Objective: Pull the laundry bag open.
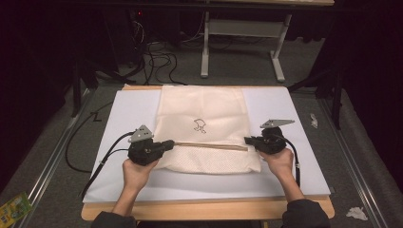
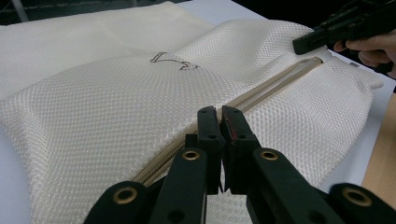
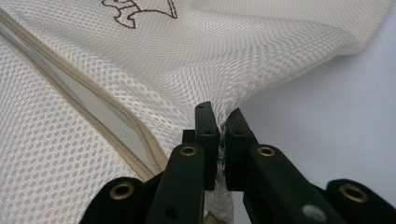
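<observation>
A cream mesh bag (image 1: pixel 204 109) lies flat on a white sheet (image 1: pixel 128 114), with a small dark outline drawing (image 1: pixel 200 125) on it and a tan zipper (image 1: pixel 209 145) running across its near part. My left gripper (image 1: pixel 170 143) is at the zipper's left end. In the left gripper view its jaws (image 2: pixel 219 116) are pressed together over the zipper (image 2: pixel 261 93) where it runs under them. My right gripper (image 1: pixel 247 140) is at the zipper's right end. It (image 3: pixel 221 119) is shut on a pinch of the mesh (image 3: pixel 233 56), beside the zipper (image 3: pixel 70 79). It also appears far off in the left gripper view (image 2: pixel 308 42).
The sheet covers a wooden table whose near edge (image 1: pixel 204 210) is bare. Cables (image 1: pixel 157 59) and a white table frame (image 1: pixel 280 61) are on the floor behind. Crumpled paper (image 1: pixel 356 213) lies at the right and a green packet (image 1: pixel 12 209) at the lower left.
</observation>
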A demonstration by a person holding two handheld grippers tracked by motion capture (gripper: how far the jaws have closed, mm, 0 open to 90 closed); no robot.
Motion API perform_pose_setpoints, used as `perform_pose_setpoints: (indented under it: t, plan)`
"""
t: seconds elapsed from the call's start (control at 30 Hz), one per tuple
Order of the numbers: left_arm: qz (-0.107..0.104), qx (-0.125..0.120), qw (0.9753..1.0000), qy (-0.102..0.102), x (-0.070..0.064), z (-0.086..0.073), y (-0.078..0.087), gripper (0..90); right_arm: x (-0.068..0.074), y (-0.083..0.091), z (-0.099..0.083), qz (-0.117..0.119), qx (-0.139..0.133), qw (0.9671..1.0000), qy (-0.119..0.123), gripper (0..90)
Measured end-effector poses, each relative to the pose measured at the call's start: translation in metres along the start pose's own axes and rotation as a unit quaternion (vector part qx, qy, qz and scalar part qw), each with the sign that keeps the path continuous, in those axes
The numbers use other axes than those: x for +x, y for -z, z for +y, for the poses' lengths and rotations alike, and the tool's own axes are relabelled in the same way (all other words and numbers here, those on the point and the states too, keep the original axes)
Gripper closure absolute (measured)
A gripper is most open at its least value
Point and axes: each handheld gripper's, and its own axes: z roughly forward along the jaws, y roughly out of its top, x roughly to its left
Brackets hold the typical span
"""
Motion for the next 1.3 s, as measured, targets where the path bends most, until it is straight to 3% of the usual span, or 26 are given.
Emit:
perform_pose_setpoints:
  t: [0.37,0.9,1.3]
  plan:
    - [0.021,-0.003,0.9998,-0.006,0.002,0.001,0.01,87.4,-0.005,0.001,-0.003,-0.006,0.005,1.0,-0.005,88.2]
    - [0.021,-0.001,0.9998,-0.004,0.005,0.001,0.015,87.4,-0.004,0.0,-0.003,-0.004,0.005,1.0,0.0,88.3]
    - [0.034,-0.007,0.9994,0.004,0.013,-0.001,0.026,87.4,-0.009,0.002,-0.006,-0.012,0.004,0.9999,-0.005,88.3]
